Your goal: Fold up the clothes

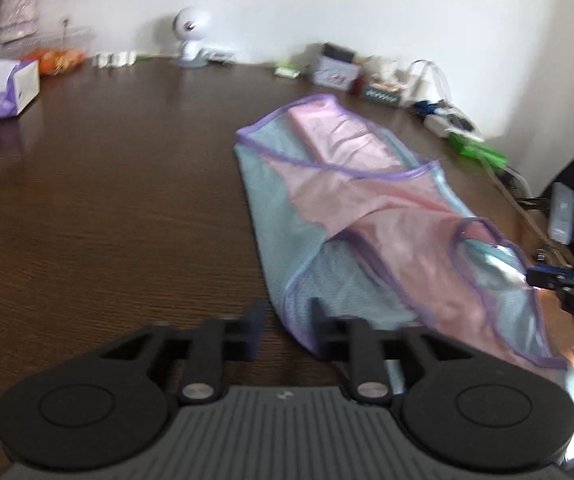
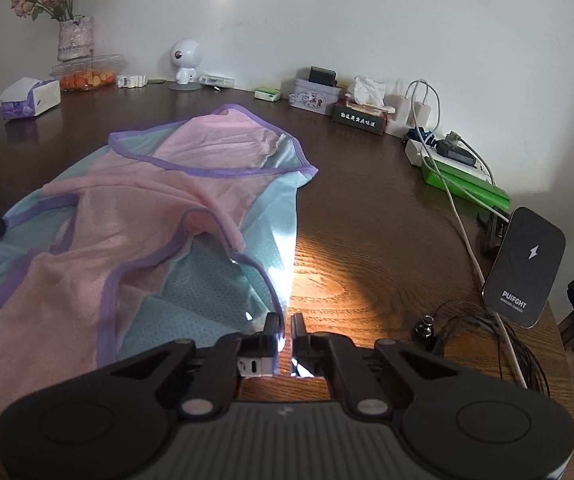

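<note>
So we've got the mesh vest point(image 1: 351, 216) lying partly folded on the dark wood desk point(image 1: 107, 200): pink and pale blue panels with purple binding along the edges. In the left wrist view it runs from about 12 o'clock down to 5 o'clock, and its near corner sits right at our left gripper point(image 1: 285, 330). That one's fingers are spread apart with nothing pinched; the cloth looks to lie over or under the right-hand finger, and we can't tell which through the blur.

Our right gripper point(image 2: 287, 330) has its fingers closed nearly together on the vest's lit-up edge at 6 o'clock in its own view, so it seems to have a thin pinch of hem.

Handling-wise, we'd guess this thing is super light and floppy, thin perforated fabric that'll slump, slide on the smooth desk and drag its folded layers out of line if tugged from one point. Best grab spots look like the purple binding, since it's thicker and gives the fingers something to bite. Taking two corners of the same edge should keep it flat. The cables point(image 2: 483, 332) at 3 o'clock sit near that side.
</note>
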